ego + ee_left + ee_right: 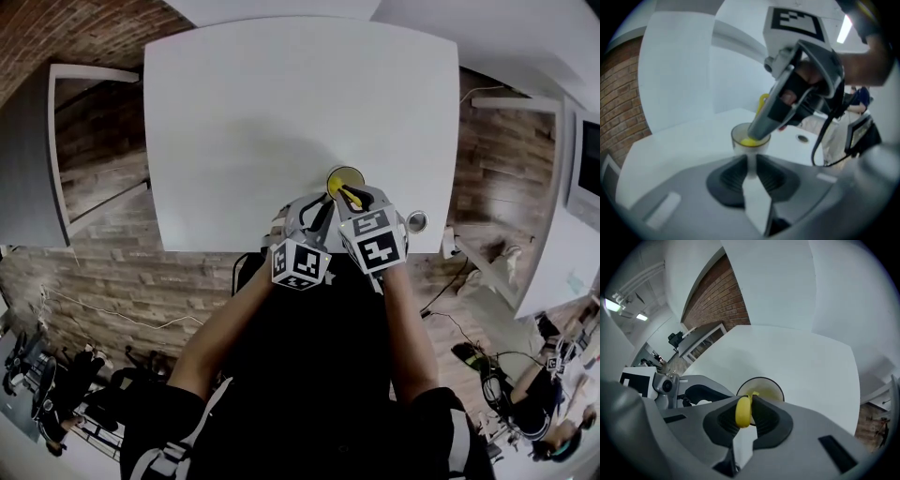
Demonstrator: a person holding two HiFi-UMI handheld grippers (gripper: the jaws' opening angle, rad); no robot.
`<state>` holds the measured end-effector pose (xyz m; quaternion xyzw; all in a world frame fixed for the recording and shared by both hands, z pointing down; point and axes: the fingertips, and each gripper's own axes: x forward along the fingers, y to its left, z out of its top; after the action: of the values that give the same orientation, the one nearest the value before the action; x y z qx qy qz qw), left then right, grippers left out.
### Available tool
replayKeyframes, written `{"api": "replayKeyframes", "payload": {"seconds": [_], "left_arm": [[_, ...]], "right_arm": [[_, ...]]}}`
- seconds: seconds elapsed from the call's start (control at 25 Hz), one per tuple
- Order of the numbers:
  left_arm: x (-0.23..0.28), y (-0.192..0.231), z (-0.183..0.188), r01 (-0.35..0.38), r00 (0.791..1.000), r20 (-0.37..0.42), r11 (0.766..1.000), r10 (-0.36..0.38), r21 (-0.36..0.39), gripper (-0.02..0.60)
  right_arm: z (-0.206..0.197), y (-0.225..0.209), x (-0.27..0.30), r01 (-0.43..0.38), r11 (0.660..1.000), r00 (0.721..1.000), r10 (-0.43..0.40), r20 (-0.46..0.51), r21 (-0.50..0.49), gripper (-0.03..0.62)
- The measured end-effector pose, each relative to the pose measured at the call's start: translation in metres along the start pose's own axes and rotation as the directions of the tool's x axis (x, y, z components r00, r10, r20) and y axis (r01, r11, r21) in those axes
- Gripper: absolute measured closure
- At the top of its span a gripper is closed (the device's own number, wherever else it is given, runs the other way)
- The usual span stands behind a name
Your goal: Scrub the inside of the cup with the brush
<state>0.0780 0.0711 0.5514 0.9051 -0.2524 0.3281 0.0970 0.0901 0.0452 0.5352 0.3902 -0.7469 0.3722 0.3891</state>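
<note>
i see the cup standing on the white table, close to the near edge and right in front of the person. my left gripper comes at it from the near side. its jaws are drawn in to a narrow gap, and the pads press on a pale strip of the cup's near wall. my right gripper points steeply down over the cup's mouth. its jaws are closed tight on the yellow handle of the brush, which sits pinched between the two dark pads. in the left gripper view the right gripper's tips reach the cup's rim and yellow shows inside the cup, so the brush end is down in it. the two marker cubes sit side by side, nearly touching, at the table's edge.
</note>
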Motion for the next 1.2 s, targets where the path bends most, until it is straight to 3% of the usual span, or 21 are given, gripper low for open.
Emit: {"api": "replayKeyframes", "payload": {"seconds": [0.36,0.68,0.96,1.2], "left_arm": [[0.005,-0.003,0.001,0.003,1.0,0.002,1.0,-0.003,0.009,0.518],[0.004,-0.001,0.002,-0.002,1.0,0.005,1.0,0.002,-0.003,0.517],[0.003,0.0,0.002,-0.006,1.0,0.006,1.0,0.006,-0.003,0.517],[0.002,0.001,0.002,-0.006,1.0,0.004,1.0,0.006,-0.006,0.518]], "right_arm": [[-0.003,-0.01,0.022,0.077,0.987,0.982,-0.1,-0.163,-0.14,0.566],[0.0,-0.008,0.018,0.018,0.992,0.979,-0.043,-0.2,-0.127,0.566],[0.001,0.001,-0.028,-0.012,0.978,0.976,-0.033,-0.213,-0.207,0.566],[-0.001,-0.007,-0.044,-0.015,0.952,0.955,-0.076,-0.286,-0.304,0.566]]}}
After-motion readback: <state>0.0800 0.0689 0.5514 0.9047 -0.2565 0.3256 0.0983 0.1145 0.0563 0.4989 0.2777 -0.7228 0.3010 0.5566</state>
